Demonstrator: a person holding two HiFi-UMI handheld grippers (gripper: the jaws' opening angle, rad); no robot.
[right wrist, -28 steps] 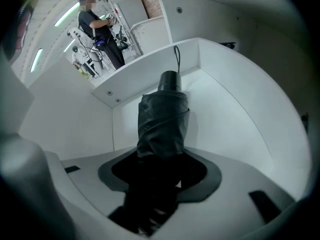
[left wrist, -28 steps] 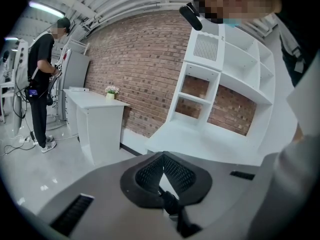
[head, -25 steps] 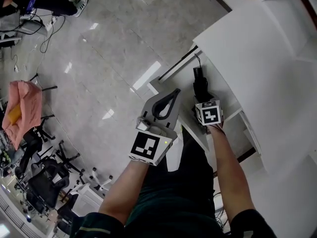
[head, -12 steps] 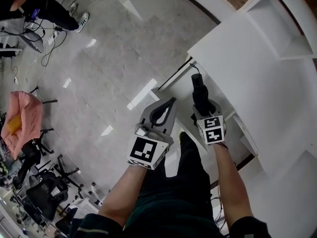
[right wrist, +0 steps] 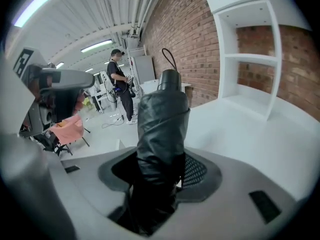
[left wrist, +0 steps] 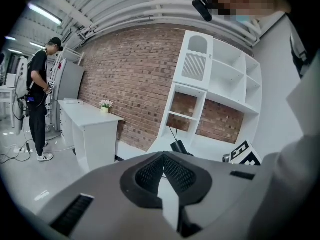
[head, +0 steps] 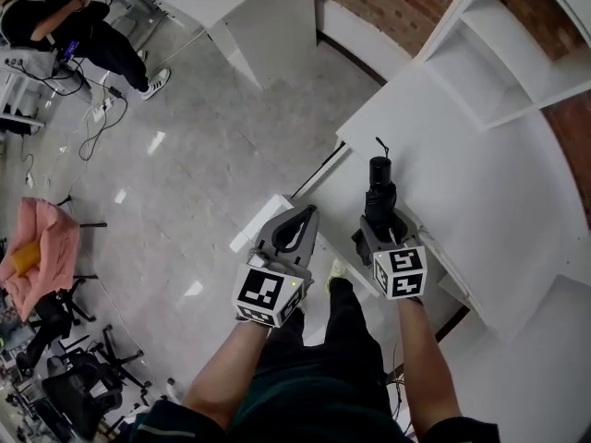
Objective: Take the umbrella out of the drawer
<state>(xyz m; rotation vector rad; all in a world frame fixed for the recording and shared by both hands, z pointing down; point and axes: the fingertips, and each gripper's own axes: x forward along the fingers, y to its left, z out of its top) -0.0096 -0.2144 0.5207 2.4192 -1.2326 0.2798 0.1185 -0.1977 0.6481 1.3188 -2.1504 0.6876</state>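
A black folded umbrella (head: 379, 190) in its sleeve stands between the jaws of my right gripper (head: 377, 221), which is shut on it. It is held above the white cabinet top (head: 452, 155), handle end and wrist loop pointing away. In the right gripper view the umbrella (right wrist: 161, 129) fills the gap between the pads. My left gripper (head: 307, 212) is beside it on the left, shut and holding nothing; its tips (left wrist: 162, 156) meet. The open white drawer (head: 251, 235) lies below the grippers, mostly hidden by them.
A white shelf unit (head: 503, 63) against a brick wall (head: 388, 3) stands beyond the cabinet. A white desk (head: 249, 7) is at the back. A person (head: 65, 26) stands far left by cables. A pink cloth (head: 37, 247) and dark chairs sit at the left.
Both grippers have risen. The right one has lifted the umbrella up from the drawer to above the cabinet top and tipped it closer to level. The left stayed shut and empty.
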